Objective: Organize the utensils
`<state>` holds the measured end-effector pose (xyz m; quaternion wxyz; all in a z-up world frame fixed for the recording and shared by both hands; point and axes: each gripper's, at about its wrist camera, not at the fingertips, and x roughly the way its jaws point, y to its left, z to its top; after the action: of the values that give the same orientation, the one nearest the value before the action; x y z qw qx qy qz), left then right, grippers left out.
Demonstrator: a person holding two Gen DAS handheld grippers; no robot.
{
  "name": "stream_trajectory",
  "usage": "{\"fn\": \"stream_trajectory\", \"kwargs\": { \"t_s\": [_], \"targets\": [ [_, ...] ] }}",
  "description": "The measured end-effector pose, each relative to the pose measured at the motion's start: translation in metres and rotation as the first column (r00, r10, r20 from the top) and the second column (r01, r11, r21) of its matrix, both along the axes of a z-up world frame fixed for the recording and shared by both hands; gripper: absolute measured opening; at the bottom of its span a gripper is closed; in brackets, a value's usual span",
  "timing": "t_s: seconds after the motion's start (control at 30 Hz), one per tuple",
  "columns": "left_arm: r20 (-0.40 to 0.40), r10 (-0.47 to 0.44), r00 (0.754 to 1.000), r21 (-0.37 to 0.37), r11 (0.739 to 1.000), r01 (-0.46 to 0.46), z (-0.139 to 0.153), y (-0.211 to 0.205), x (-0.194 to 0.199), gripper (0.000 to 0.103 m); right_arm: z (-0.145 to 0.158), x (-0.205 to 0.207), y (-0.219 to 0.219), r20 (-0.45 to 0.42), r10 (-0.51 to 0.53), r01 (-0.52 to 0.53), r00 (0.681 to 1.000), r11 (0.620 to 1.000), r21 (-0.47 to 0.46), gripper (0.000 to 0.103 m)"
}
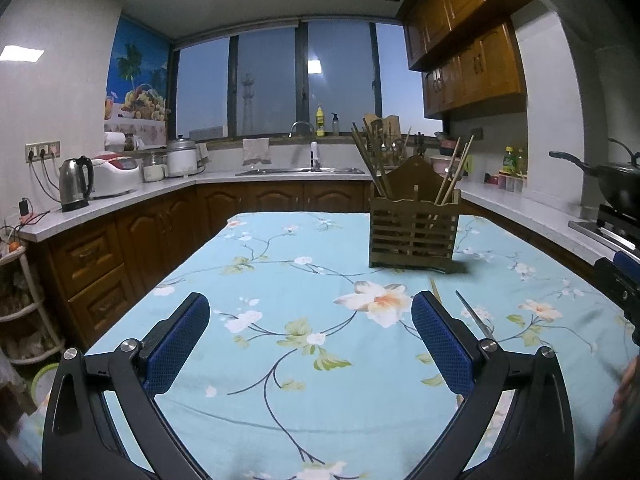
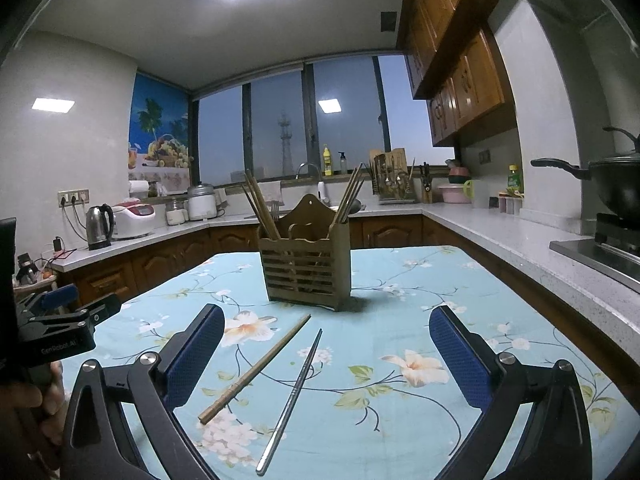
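Observation:
A wooden slatted utensil holder (image 2: 308,264) (image 1: 414,234) stands on the floral tablecloth with several chopsticks leaning in its two ends. In front of it lie a wooden chopstick (image 2: 256,368) and a metal chopstick (image 2: 292,396), side by side between the fingers of my right gripper (image 2: 326,354), which is open and empty above them. My left gripper (image 1: 310,338) is open too, over bare cloth left of the holder. In the left wrist view only the tip of the wooden chopstick (image 1: 434,290) and part of the metal chopstick (image 1: 476,318) show beside its right finger.
The table (image 1: 280,248) sits inside a U-shaped kitchen counter. A kettle (image 1: 75,183) and rice cookers stand on the left counter, a sink (image 1: 300,170) at the back, a wok (image 2: 618,186) on the stove at right. The left gripper's body (image 2: 60,328) appears at the right view's left edge.

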<state>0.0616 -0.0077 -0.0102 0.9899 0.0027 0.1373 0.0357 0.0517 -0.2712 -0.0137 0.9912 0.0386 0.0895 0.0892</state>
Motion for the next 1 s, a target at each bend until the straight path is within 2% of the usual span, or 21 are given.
{"fn": "stream_trajectory", "kwargs": {
  "t_s": [0.47,1.0],
  "targets": [
    [-0.001,0.027,1.0,0.011,1.0,-0.027,0.0005,0.0007,0.001,0.103,-0.0001,-0.0008,0.0013,0.001,0.001,-0.001,1.0,1.0,0.0,0.103],
    [-0.001,0.017,1.0,0.024,1.0,-0.017,0.0014,0.0004,0.0008,0.103,0.0006,-0.0022,0.0028,0.001,0.006,-0.006,1.0,1.0,-0.001,0.103]
  ]
}}
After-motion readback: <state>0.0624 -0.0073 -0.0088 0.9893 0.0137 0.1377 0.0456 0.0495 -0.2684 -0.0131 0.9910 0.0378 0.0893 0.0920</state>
